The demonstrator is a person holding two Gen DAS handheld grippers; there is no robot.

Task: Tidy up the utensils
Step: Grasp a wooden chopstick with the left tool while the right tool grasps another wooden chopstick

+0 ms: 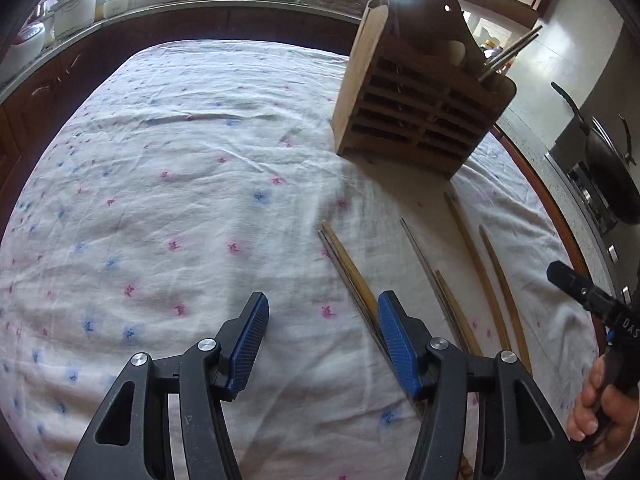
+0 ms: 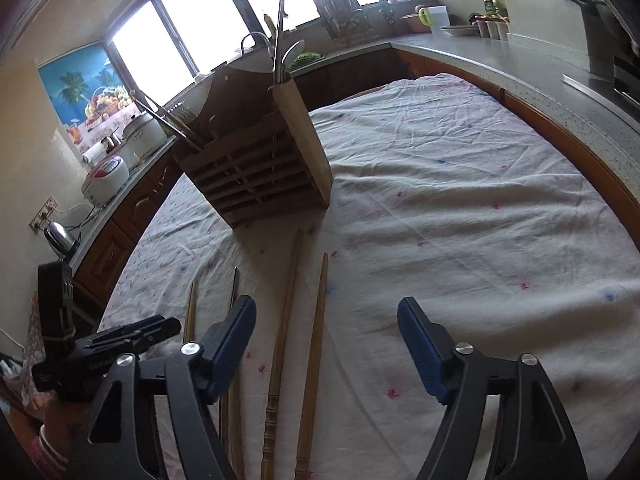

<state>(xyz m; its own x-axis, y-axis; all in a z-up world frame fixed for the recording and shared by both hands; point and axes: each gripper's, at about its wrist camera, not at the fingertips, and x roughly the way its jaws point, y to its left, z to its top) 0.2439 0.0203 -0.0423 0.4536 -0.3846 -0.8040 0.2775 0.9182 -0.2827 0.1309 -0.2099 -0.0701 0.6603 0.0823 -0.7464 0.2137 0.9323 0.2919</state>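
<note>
Hovering over chopsticks (image 2: 316,344) beside the wooden holder (image 2: 256,168), both grippers apart, empty.

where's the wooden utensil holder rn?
Wooden utensil holder stands upright on the tablecloth, upper right in the left wrist view, just beyond the loose chopsticks.

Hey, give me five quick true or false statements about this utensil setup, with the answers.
1. The wooden utensil holder stands upright on the floral tablecloth. True.
2. The left gripper is clamped on a chopstick. False: its jaws stand apart with only cloth between them.
3. Several chopsticks lie loose on the cloth in front of the holder. True.
4. The holder is empty. False: metal utensils stick up out of it.
5. The right gripper holds a spoon. False: its jaws are open above two wooden chopsticks and touch nothing.
</note>
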